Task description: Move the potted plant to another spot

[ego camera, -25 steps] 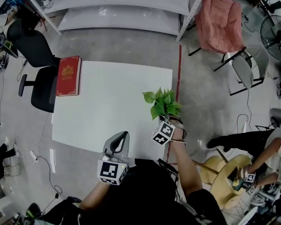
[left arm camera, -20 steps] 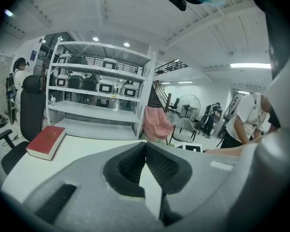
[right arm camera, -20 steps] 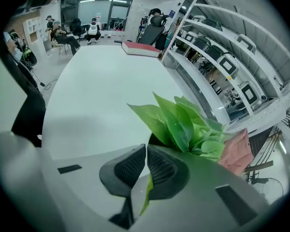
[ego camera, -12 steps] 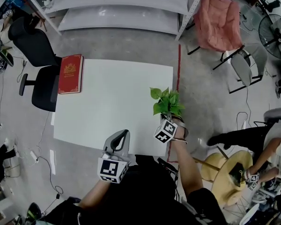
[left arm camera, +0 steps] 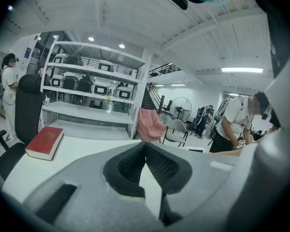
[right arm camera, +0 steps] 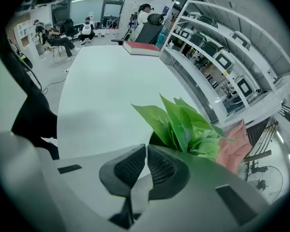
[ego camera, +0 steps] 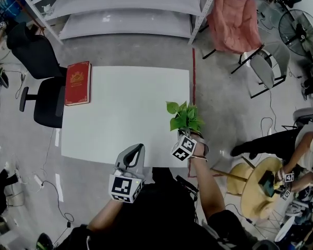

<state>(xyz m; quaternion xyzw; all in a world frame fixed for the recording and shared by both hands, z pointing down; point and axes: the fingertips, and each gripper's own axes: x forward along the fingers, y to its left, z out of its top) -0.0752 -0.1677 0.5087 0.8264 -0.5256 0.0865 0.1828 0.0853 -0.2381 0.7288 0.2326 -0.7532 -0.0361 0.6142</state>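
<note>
The potted plant (ego camera: 184,117), a small pot of broad green leaves, sits by the right edge of the white table (ego camera: 120,103), toward the near corner. My right gripper (ego camera: 191,135) is right behind it, its jaws closed on the pot's rim; in the right gripper view the leaves (right arm camera: 183,127) rise just past the right gripper (right arm camera: 146,148). The pot itself is mostly hidden under the leaves and the jaws. My left gripper (ego camera: 139,149) hovers over the table's near edge, shut with nothing in it; the left gripper (left arm camera: 146,146) faces the bare tabletop.
A red book (ego camera: 77,83) lies at the table's far left corner. Black office chairs (ego camera: 41,87) stand to the left, metal shelving (ego camera: 125,9) beyond the table, a pink chair (ego camera: 232,20) at the far right. A person sits by a round wooden table (ego camera: 258,191) at the right.
The right gripper and the plant have shifted slightly to the right, closer to the table's right edge. The left gripper has stayed in place.
</note>
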